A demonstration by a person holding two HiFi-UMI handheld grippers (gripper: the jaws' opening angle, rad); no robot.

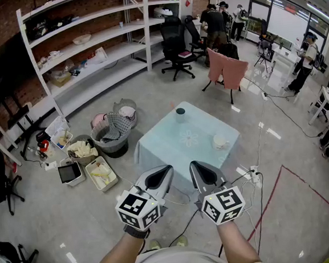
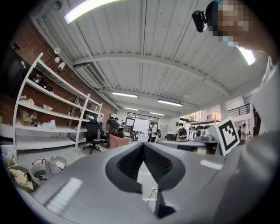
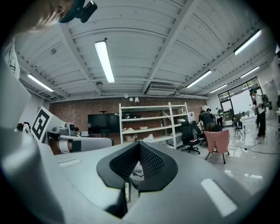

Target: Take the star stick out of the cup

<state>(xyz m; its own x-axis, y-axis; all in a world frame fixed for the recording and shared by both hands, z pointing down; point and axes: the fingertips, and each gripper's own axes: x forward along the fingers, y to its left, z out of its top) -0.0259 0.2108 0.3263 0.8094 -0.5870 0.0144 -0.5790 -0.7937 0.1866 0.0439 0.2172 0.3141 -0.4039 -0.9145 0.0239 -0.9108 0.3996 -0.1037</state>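
A small dark teal cup (image 1: 180, 114) stands at the far edge of a table under a pale blue cloth (image 1: 166, 151). I cannot make out the star stick at this distance. A white crumpled object (image 1: 220, 141) lies on the right side of the cloth. My left gripper (image 1: 168, 168) and right gripper (image 1: 192, 164) are held side by side short of the table's near edge, well away from the cup. Both are shut with nothing in them. In the left gripper view the gripper (image 2: 143, 145) points level across the room, as does the gripper (image 3: 139, 143) in the right gripper view.
Baskets of cloth (image 1: 114, 132) and open boxes (image 1: 100, 173) crowd the floor left of the table. White shelving (image 1: 88, 43) lines the brick wall. A pink-draped chair (image 1: 227, 68) and office chairs (image 1: 175, 47) stand beyond. Cables and a power strip (image 1: 249, 175) lie to the right.
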